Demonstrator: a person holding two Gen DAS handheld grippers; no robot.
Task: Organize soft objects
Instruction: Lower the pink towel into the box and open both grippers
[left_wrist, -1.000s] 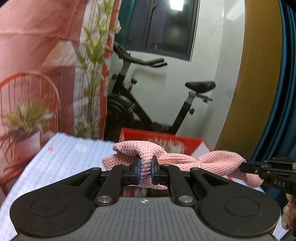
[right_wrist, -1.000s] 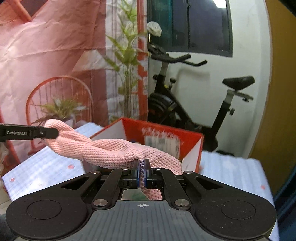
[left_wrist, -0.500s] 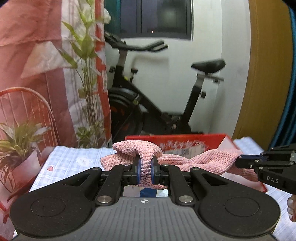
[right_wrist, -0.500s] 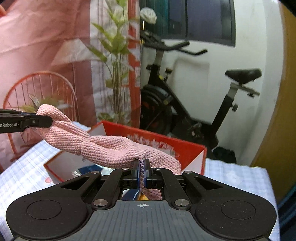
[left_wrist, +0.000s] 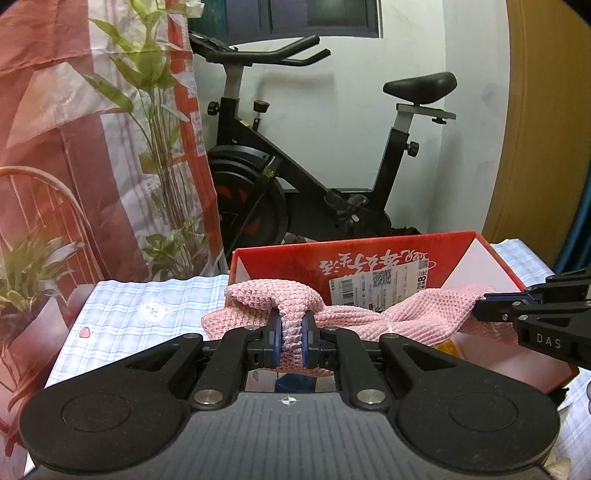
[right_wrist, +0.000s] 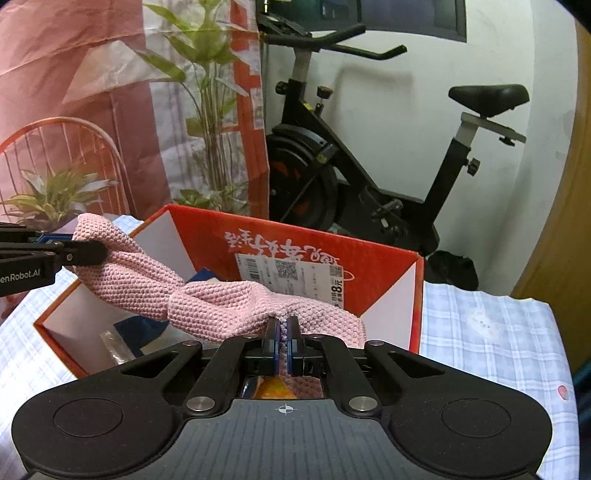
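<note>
One pink knitted cloth (left_wrist: 388, 317), twisted, hangs stretched over one open red box (left_wrist: 491, 258) on the checked tablecloth (left_wrist: 147, 306). My left gripper (left_wrist: 291, 334) is clamped on one end, my right gripper (right_wrist: 282, 338) on the other. Behind stands one exercise bike (left_wrist: 314, 177).

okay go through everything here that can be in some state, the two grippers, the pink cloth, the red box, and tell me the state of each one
left gripper: shut on the pink knitted cloth, pinching one end.
right gripper: shut on the other end of the cloth.
pink knitted cloth: held off the surface, twisted, stretched between both grippers over the box.
red cardboard box: open at the top, already holding a few items, standing on the checked tablecloth.
</note>
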